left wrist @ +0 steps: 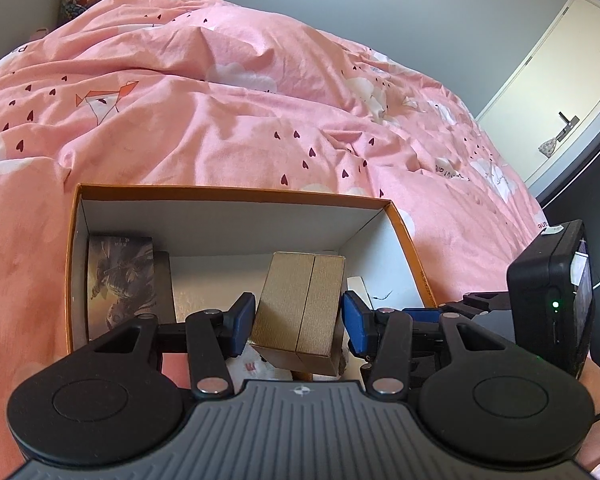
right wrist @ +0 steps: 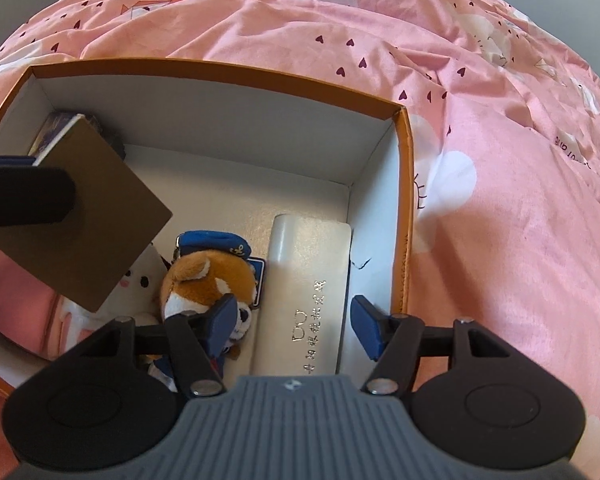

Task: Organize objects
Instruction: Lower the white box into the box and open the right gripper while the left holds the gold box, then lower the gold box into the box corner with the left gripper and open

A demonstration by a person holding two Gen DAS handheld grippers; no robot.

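- A brown cardboard box (left wrist: 300, 312) is clamped between the blue pads of the left gripper (left wrist: 298, 322) and is held tilted above the inside of an open orange-rimmed box (left wrist: 236, 194).
- In the right wrist view the same brown cardboard box (right wrist: 88, 216) is seen over the left part of the orange-rimmed box (right wrist: 404, 208), with the left gripper's black finger laid across it.
- Inside the orange-rimmed box, a dark picture-printed box (left wrist: 120, 280) is stood against the left wall.
- A plush dog in a blue cap (right wrist: 210, 280) is laid on the box floor, beside a white plush (right wrist: 140, 280) and a pink item (right wrist: 18, 300).
- A white case with silver lettering (right wrist: 312, 292) is laid along the right wall.
- The right gripper (right wrist: 292, 320) is held wide open over the white case and the plush dog, with nothing between its pads.
- The orange-rimmed box is set on a bed covered by a pink duvet (left wrist: 240, 112).
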